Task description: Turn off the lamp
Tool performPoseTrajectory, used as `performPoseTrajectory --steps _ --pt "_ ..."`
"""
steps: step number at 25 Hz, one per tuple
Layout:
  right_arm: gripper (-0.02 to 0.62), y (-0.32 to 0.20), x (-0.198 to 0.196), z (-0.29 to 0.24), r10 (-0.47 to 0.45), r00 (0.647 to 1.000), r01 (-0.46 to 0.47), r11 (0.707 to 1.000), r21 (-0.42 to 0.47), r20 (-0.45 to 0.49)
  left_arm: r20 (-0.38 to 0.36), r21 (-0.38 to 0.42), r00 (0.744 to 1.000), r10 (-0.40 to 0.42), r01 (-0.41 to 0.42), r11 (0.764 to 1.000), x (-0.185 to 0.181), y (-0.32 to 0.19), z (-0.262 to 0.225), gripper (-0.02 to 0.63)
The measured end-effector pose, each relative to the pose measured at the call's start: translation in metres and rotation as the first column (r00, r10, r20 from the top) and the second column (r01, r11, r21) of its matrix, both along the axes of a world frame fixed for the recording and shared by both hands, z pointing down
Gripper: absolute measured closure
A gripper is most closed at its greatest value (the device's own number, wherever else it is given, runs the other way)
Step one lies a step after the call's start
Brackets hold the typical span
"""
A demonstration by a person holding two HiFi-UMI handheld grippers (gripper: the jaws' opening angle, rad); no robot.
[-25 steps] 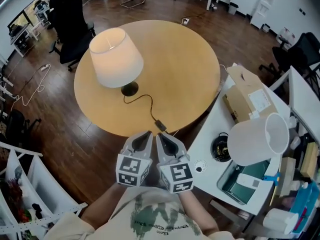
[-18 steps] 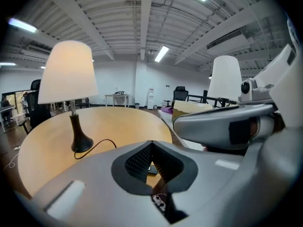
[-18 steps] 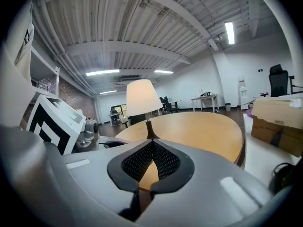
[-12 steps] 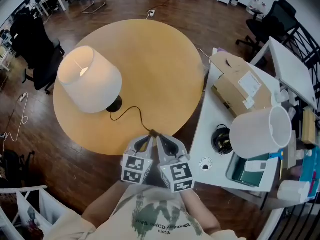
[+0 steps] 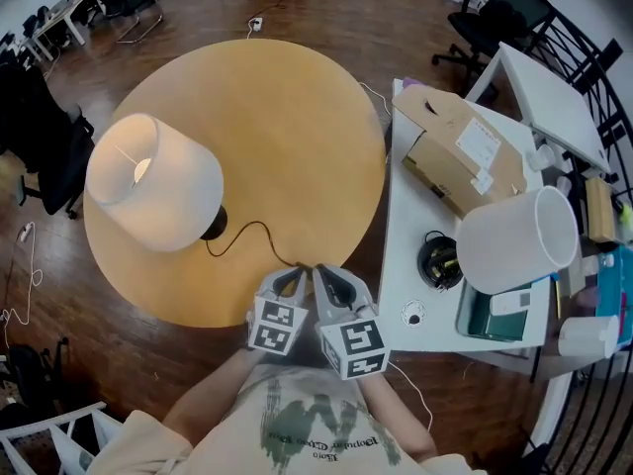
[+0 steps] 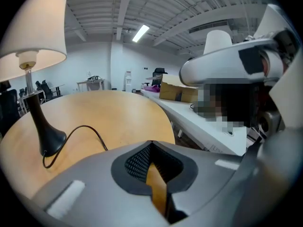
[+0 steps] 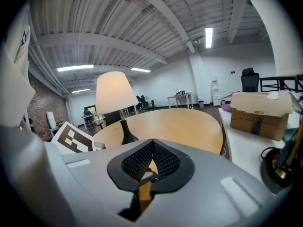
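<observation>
A lit lamp with a white shade point(image 5: 153, 181) and black base point(image 5: 211, 224) stands at the left of the round wooden table point(image 5: 297, 117). Its black cord point(image 5: 259, 228) runs across the table to the near edge, ending right in front of my grippers. My left gripper point(image 5: 294, 278) and right gripper point(image 5: 322, 277) are side by side at that edge, both shut and holding nothing. The left gripper view shows the shade point(image 6: 33, 27), base point(image 6: 47, 138) and cord point(image 6: 90, 129) beyond the left gripper point(image 6: 150, 145). In the right gripper view the lamp point(image 7: 113, 91) glows behind the right gripper point(image 7: 152, 143).
A white side table point(image 5: 406, 236) adjoins on the right with a cardboard box point(image 5: 460, 161), a spare white shade point(image 5: 514, 240), a black lamp foot point(image 5: 435, 262) and a green tray point(image 5: 495, 320). Office chairs point(image 5: 495, 8) stand on the wood floor beyond.
The head view has swung, so table and lamp sit further left and lower. Both grippers stay shut together at the near edge. The lamp stays lit.
</observation>
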State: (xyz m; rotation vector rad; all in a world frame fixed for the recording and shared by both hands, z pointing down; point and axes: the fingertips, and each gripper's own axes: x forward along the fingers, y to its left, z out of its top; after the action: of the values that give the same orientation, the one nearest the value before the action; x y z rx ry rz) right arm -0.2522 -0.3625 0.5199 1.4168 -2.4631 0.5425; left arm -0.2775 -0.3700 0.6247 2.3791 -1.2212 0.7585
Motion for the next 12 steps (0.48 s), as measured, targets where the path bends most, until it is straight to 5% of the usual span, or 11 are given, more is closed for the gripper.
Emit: performPoseTrajectory --steps 12 --pt "0.595 0.003 0.029 0.016 0.119 0.993 -0.120 0.992 -0.031 -0.019 0.022 -0.029 0.997 0.079 -0.078 0.997 0.005 -0.010 0.020 0.566"
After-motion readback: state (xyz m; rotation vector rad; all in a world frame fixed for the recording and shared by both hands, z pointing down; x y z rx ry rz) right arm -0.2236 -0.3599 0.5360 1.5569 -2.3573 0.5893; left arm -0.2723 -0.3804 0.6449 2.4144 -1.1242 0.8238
